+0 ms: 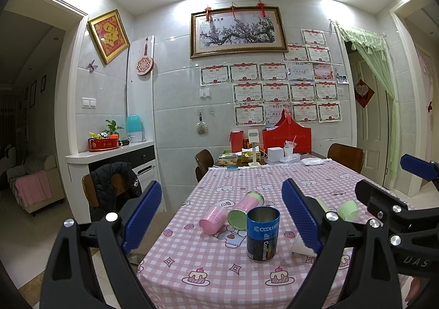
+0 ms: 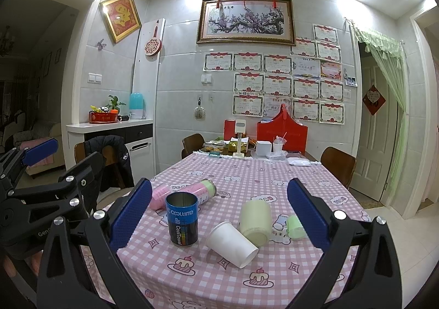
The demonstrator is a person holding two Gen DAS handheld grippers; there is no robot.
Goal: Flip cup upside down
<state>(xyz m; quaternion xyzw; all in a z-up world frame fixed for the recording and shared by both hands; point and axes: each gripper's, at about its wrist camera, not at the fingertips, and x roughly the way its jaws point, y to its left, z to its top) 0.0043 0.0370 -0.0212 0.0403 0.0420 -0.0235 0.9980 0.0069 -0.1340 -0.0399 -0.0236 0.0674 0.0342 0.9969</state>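
A blue metal can-shaped cup stands upright, mouth up, on the pink checked tablecloth; it also shows in the right wrist view. A white paper cup lies on its side, beside a pale green cup and a small green cup, both lying down. A pink cup and a pink-green tube lie behind the blue cup. My left gripper is open and empty in front of the cups. My right gripper is open and empty.
The table's far end holds a red box, food containers and a white box. Wooden chairs stand around the table; one at left carries a black jacket. A white counter stands at left.
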